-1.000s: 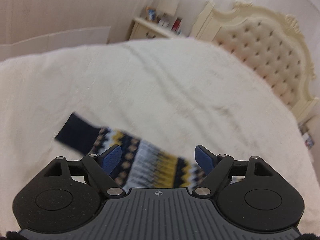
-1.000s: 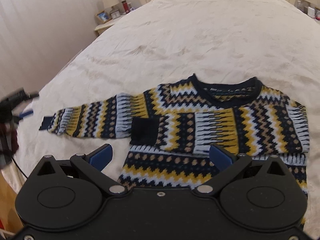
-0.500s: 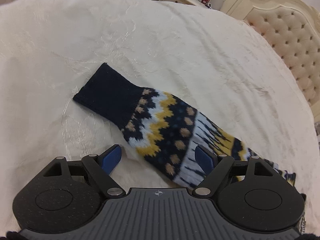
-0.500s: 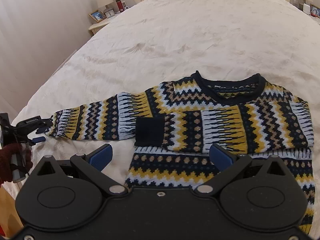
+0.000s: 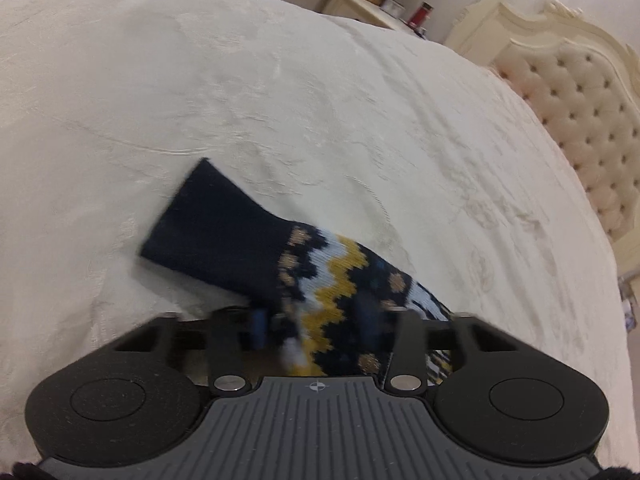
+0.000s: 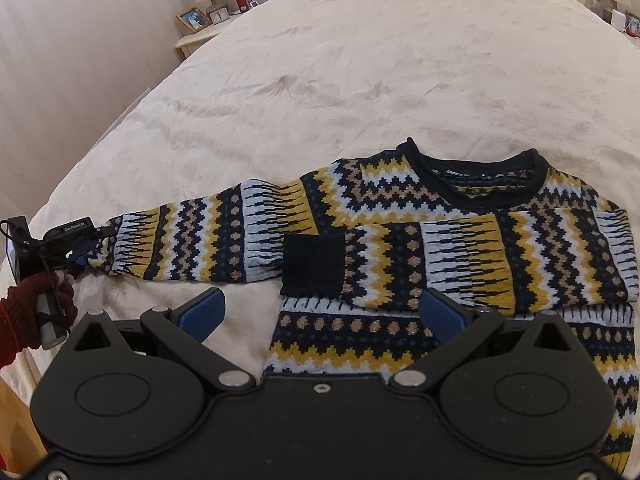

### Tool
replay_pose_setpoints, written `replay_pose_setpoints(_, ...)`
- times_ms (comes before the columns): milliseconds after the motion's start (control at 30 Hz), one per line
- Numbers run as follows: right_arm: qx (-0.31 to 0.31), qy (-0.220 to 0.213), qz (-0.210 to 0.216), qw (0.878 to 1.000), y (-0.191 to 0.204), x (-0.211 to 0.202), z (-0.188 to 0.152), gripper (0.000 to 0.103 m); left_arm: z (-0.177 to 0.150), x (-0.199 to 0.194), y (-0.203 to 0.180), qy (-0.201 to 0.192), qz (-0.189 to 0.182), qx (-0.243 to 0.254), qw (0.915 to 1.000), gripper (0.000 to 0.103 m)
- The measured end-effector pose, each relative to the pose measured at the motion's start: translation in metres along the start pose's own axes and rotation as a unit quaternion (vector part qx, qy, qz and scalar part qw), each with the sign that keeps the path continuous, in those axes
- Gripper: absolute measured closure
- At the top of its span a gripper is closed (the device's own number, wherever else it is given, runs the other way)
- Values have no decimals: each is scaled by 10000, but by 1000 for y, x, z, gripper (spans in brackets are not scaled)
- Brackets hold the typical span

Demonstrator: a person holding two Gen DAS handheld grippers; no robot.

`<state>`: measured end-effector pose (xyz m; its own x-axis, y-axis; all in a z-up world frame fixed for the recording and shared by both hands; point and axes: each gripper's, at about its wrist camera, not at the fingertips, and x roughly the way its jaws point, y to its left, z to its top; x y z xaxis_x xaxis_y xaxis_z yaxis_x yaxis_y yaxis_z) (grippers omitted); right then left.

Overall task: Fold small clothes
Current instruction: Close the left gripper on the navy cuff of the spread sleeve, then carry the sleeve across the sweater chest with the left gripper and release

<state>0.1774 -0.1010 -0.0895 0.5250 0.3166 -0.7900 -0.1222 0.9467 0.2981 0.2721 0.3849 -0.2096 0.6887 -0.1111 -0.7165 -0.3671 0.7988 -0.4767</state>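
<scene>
A navy, yellow and pale-blue patterned sweater (image 6: 460,232) lies flat on the cream bedspread (image 6: 360,72). Its right sleeve is folded across the chest, with the navy cuff (image 6: 314,266) at the middle. Its left sleeve (image 6: 192,244) stretches out to the left. My left gripper (image 5: 316,330) is closing on that sleeve (image 5: 332,308) just behind its navy cuff (image 5: 212,236); it also shows in the right wrist view (image 6: 76,256). My right gripper (image 6: 320,312) is open and empty above the sweater's lower body.
A tufted cream headboard (image 5: 580,112) stands at the far end of the bed. A nightstand (image 6: 200,36) with a lamp, a photo frame and small bottles stands beside the bed on the left. The bed edge (image 6: 44,216) runs close by the left gripper.
My left gripper has come down over the outstretched sleeve and its fingers have closed in around it near the cuff. My right gripper has stayed open above the sweater.
</scene>
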Motion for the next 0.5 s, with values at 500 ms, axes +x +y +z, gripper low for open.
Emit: replay_pose_setpoints(500, 92, 164, 258, 9995, -20, 6, -9, 0, 2, -94, -84, -690, -588, 921, 9916, 97)
